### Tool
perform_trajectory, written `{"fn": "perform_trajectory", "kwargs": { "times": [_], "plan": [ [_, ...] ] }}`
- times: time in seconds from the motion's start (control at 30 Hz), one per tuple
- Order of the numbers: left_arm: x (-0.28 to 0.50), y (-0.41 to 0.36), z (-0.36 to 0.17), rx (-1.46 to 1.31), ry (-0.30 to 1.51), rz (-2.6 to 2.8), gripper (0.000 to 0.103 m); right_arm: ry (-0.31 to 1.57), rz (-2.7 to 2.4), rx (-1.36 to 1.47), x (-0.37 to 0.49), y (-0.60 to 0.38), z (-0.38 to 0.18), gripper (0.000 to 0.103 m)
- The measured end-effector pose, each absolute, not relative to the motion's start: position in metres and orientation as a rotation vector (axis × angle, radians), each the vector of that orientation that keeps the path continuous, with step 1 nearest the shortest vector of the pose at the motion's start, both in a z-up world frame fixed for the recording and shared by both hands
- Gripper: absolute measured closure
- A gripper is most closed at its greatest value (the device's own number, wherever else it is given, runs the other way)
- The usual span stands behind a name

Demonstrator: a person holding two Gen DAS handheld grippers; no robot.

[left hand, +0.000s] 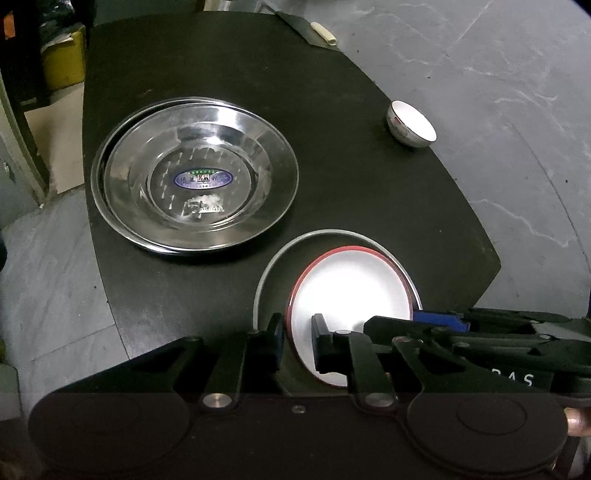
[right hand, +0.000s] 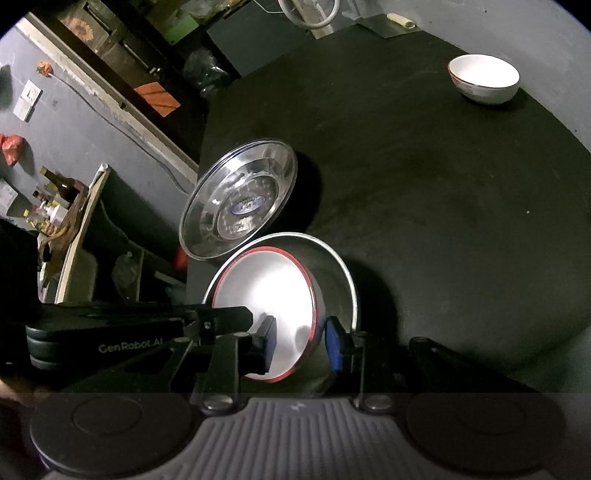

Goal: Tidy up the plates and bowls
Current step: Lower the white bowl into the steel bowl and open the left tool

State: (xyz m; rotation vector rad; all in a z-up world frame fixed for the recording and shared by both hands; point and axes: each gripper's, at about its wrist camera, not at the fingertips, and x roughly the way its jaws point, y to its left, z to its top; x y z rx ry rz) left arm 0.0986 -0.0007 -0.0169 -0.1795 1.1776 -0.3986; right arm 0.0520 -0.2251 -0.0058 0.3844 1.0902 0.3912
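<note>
A white bowl with a red rim [left hand: 354, 291] [right hand: 269, 284] sits tilted inside a wider grey-rimmed dish [left hand: 325, 234] [right hand: 343, 280] at the near edge of the black table [left hand: 332, 92]. My left gripper [left hand: 297, 338] straddles the bowl's left rim, one finger outside and one inside; a strip of white shows between the rim and the inner finger, so it is open. My right gripper [right hand: 301, 343] straddles the opposite wall, blue pad outside, and is shut on it. Stacked steel plates [left hand: 195, 177] [right hand: 240, 206] lie beyond. A small white bowl [left hand: 412, 123] [right hand: 484, 79] stands far right.
A cleaver with a pale handle [left hand: 323, 33] [right hand: 400, 20] lies at the table's far edge. Grey stone floor [left hand: 517, 74] surrounds the table. A yellow box [left hand: 62, 62] and a shelf with bottles [right hand: 55, 199] stand off to the left.
</note>
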Motion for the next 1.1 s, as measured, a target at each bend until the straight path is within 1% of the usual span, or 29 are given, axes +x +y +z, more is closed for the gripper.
{"fn": "perform_trajectory", "kwargs": {
  "times": [0.17,0.47,0.6,0.73,0.8,0.97,1.07,1.1],
  "plan": [
    [0.099,0.001,-0.016,-0.187,1.179,-0.388,0.085,1.096,0.395,0.378,0.055,-0.224,-0.005,0.069],
    [0.099,0.002,-0.013,-0.185,1.183,-0.381,0.085,1.1,0.396,0.362,0.057,-0.222,-0.005,0.067],
    [0.1,0.001,-0.011,-0.178,1.181,-0.381,0.081,1.094,0.393,0.353,0.056,-0.222,-0.003,0.066],
    [0.101,0.0,-0.008,-0.173,1.168,-0.387,0.073,1.085,0.391,0.341,0.057,-0.222,-0.001,0.064],
    [0.1,0.0,-0.005,-0.169,1.161,-0.388,0.071,1.08,0.393,0.337,0.056,-0.222,0.001,0.064],
    [0.1,0.001,0.002,-0.174,1.14,-0.392,0.064,1.049,0.391,0.331,0.055,-0.227,0.007,0.058],
    [0.101,0.001,0.01,-0.175,1.115,-0.395,0.053,1.022,0.387,0.336,0.053,-0.232,0.014,0.055],
    [0.101,0.0,0.013,-0.16,1.1,-0.381,0.042,1.013,0.383,0.338,0.053,-0.234,0.016,0.053]
  ]
}}
